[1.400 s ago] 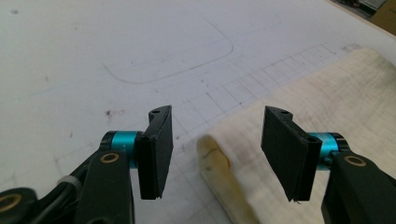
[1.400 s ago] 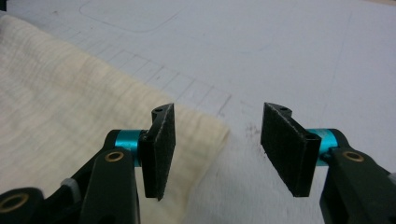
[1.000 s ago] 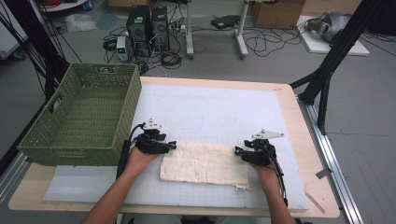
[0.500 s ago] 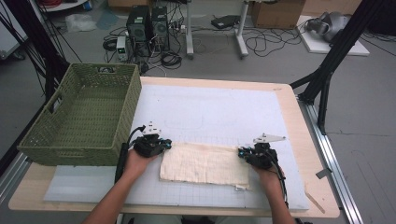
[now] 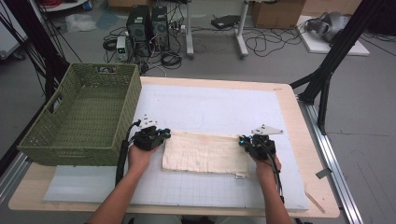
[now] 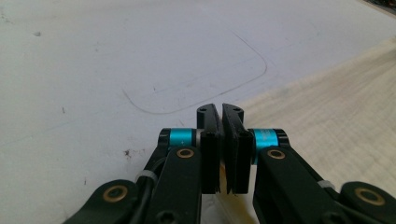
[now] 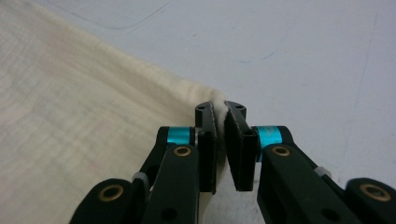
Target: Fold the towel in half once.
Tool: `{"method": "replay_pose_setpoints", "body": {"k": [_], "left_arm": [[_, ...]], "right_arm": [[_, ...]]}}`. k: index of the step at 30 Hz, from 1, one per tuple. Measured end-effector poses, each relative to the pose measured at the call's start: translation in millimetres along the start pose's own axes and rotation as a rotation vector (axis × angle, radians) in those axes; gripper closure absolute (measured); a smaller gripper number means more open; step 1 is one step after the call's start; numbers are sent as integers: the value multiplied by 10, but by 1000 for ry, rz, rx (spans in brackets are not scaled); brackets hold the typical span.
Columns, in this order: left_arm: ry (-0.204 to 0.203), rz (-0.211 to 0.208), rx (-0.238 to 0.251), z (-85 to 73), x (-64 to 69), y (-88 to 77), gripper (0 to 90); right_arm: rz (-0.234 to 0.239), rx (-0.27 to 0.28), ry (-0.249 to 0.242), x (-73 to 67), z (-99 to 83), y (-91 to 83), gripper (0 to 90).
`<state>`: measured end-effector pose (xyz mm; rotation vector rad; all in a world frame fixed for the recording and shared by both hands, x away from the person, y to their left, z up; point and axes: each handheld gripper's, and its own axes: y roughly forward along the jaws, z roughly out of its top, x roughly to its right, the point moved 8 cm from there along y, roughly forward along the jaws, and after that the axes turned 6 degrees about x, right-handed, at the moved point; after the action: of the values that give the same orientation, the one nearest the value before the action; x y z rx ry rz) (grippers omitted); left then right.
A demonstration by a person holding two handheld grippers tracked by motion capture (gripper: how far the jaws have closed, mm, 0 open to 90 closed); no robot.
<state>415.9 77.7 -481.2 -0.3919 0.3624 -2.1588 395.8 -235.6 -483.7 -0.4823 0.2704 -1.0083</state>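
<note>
While pinching cloth (image 5: 205, 153), hands (image 5: 140, 156) low, apart.

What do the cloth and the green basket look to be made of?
Cloth: soft cream woven fabric, matte, probably cotton gauze; a fine crinkled weave shows in the right gripper view. Basket: olive-green woven wicker look, possibly plastic; open lattice walls, dull finish.

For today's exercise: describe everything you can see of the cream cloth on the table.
The cream cloth is a folded, crinkly woven rectangle lying flat on the white mat, long side across the table, a small tag at its near right corner. The left gripper pinches its far left corner, the right gripper its far right corner; both jaws are shut on the fabric.
</note>
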Motion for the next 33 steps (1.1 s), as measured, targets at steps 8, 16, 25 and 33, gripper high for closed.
{"method": "replay_pose_setpoints", "body": {"k": [8, 16, 25, 33], "left_arm": [[-30, 44, -40, -75, -50, 80, 827], [-22, 20, 1, 24, -83, -114, 594], [63, -113, -105, -160, 206, -142, 670], [148, -73, -168, -268, 188, -150, 701]], "right_arm": [[-61, -56, -1, 55, -76, 164, 766], [-73, 60, 45, 152, 67, -108, 534], [67, -24, -28, -156, -219, -170, 584], [31, -63, -45, -131, -334, -220, 556]]}}
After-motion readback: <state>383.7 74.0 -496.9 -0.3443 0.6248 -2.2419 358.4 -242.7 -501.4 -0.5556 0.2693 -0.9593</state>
